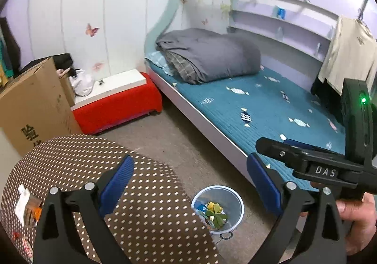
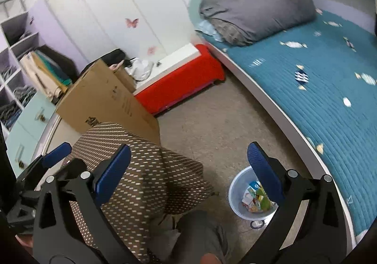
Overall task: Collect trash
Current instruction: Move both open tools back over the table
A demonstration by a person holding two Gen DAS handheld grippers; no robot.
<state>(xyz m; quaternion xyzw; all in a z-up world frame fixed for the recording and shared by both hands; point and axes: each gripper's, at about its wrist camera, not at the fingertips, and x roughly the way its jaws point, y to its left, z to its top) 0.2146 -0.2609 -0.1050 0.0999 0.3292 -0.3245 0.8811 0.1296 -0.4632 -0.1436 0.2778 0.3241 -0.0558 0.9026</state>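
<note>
A pale blue trash bin (image 1: 218,209) stands on the floor between the dotted table and the bed, with wrappers and green and yellow scraps inside; it also shows in the right wrist view (image 2: 238,189). A piece of trash, a wrapper (image 1: 26,205), lies at the left edge of the round brown dotted table (image 1: 146,205). My left gripper (image 1: 189,176) is open and empty above the table edge and bin. My right gripper (image 2: 188,162) is open and empty above the floor; it also shows at the right of the left wrist view (image 1: 306,160).
A bed with a teal cover (image 1: 259,108) and grey quilt (image 1: 207,56) lies to the right. A red bench (image 1: 117,103) and a cardboard box (image 1: 35,101) stand at the left. Shelves (image 2: 14,56) stand far left. A person's knee (image 2: 200,235) is below.
</note>
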